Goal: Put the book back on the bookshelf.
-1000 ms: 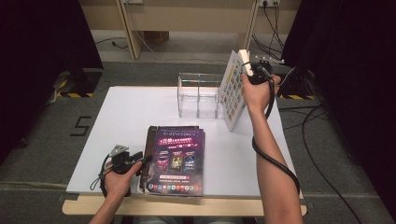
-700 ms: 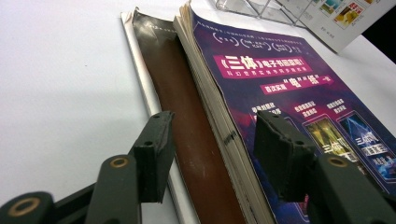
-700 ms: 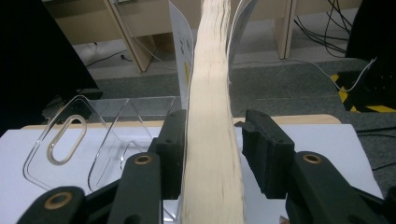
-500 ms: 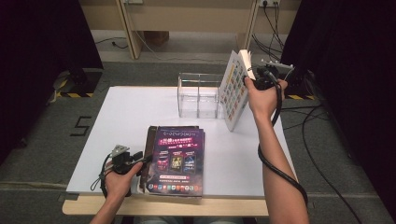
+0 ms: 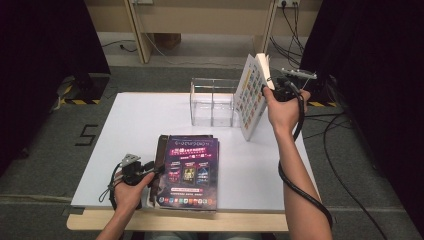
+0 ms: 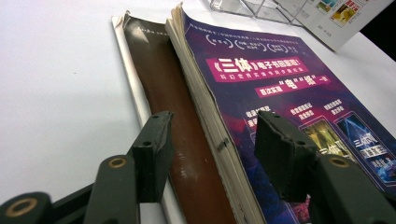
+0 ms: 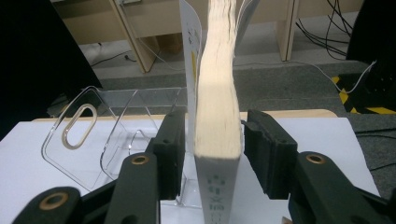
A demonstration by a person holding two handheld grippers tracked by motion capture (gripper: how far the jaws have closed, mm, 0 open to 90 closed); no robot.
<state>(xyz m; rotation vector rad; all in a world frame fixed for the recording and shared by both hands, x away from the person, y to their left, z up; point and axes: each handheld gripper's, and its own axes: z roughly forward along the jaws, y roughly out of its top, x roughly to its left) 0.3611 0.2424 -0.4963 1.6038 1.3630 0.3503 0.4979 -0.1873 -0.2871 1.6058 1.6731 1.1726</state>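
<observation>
Beside the clear rack [image 5: 212,102], a thick book [image 5: 251,97] stands upright, stiff but top-heavy, between the right hand-held gripper [image 5: 274,89], whose jaws have just been opening; gripping mid-spine seems safest.

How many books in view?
3: a white book standing by the clear rack between the right gripper's jaws; a purple book lying on a brown book.

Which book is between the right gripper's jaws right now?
Start at the white table and find the clear acrylic two-bay rack at its far side. Just right of it stands a thick white paperback, tilted on its lower edge. Unlike the purple-covered book, it is upright.
</observation>
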